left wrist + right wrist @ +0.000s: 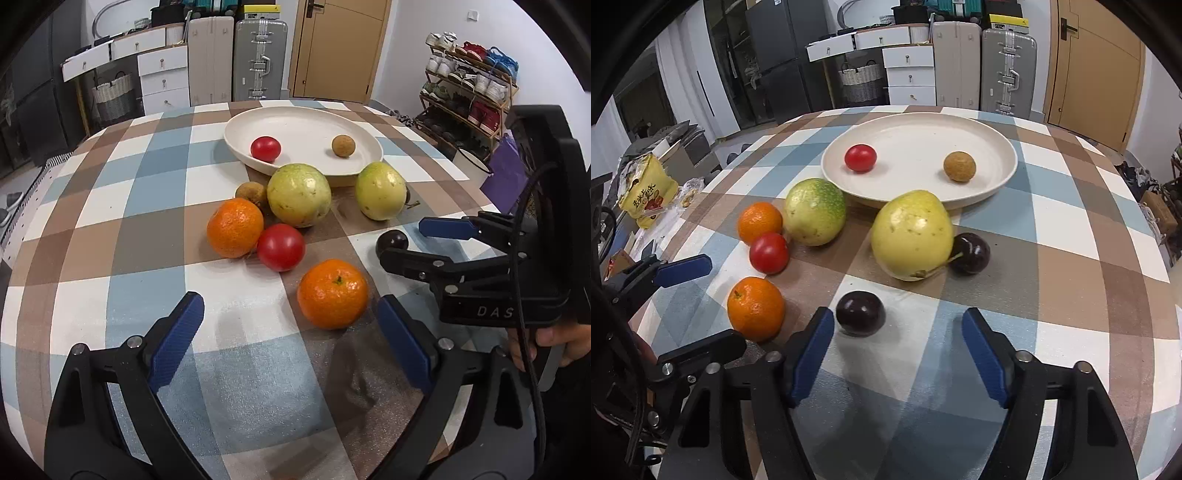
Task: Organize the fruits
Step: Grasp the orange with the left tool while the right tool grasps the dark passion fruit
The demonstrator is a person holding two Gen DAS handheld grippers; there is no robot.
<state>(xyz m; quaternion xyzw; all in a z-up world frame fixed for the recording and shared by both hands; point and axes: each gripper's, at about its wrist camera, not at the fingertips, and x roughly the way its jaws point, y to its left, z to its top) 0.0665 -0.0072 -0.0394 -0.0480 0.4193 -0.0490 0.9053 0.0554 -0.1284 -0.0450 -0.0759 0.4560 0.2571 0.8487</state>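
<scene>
A cream plate (295, 122) (923, 125) holds a red tomato (265, 148) (860, 157) and a brown longan (343, 145) (959, 166). On the cloth in front lie two green-yellow fruits (299, 194) (911, 234), two oranges (332, 293) (756, 308), a second tomato (281, 246) (769, 253), another longan (252, 192) and two dark plums (860, 313) (970, 253). My left gripper (290, 334) is open and empty, the near orange just ahead of its right finger. My right gripper (897, 347) (402, 240) is open, a plum just beyond its left fingertip.
The table has a checked blue, brown and white cloth (140, 229). A yellow snack bag (646, 194) lies at the table's left edge. Suitcases (260, 59), white drawers (162, 79) and a shoe rack (469, 92) stand beyond the table.
</scene>
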